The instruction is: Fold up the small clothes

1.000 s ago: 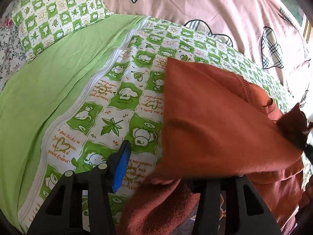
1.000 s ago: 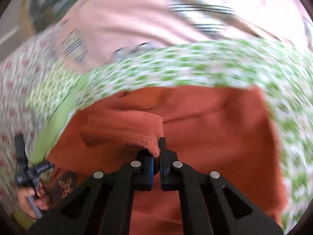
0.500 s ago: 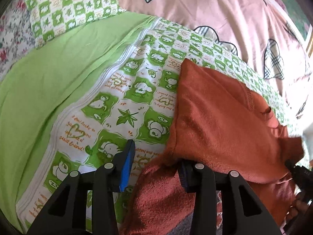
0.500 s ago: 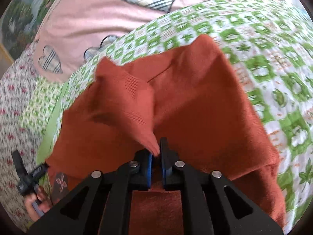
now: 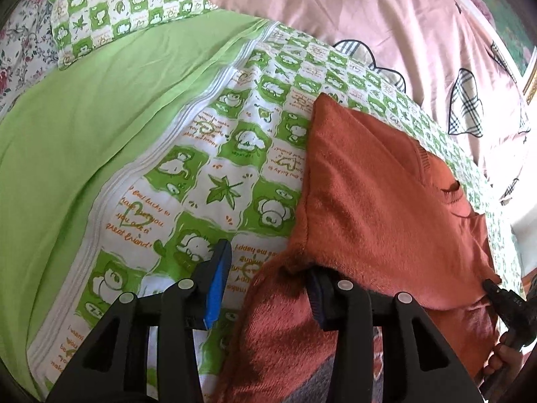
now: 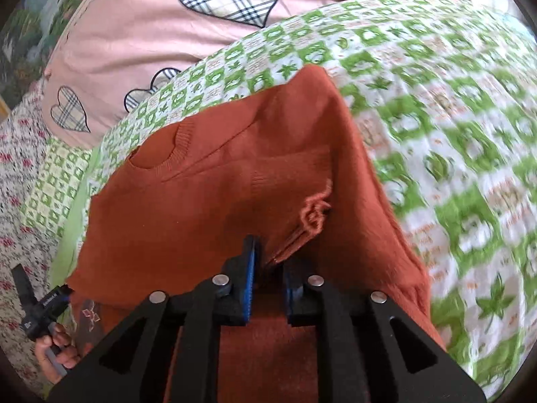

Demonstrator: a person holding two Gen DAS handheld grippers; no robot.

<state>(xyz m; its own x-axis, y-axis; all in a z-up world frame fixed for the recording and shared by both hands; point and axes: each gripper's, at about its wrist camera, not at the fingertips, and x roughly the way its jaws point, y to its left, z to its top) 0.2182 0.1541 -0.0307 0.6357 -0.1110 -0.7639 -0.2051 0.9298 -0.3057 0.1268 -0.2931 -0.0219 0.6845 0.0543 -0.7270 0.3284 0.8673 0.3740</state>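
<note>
A rust-orange knit sweater (image 5: 376,194) lies on the green-and-white checked bed sheet (image 5: 214,154), its sides folded in over the body. My left gripper (image 5: 268,288) is open at the sweater's near left edge, with the cloth lying over the right finger. In the right wrist view the sweater (image 6: 214,201) shows its neckline at upper left and a sleeve cuff (image 6: 313,213) lying on the body. My right gripper (image 6: 268,282) is open just behind that cuff, holding nothing.
A pink quilt with plaid hearts (image 6: 161,33) lies along the far side. A plain green sheet (image 5: 84,141) and a checked pillow (image 5: 120,3) lie to the left. The other gripper and the hand holding it show at the lower left of the right wrist view (image 6: 43,305).
My right gripper carried the sleeve across the sweater, opened, and let the cuff drop onto the body. My left gripper stayed open and drew back slightly along the sweater's edge.
</note>
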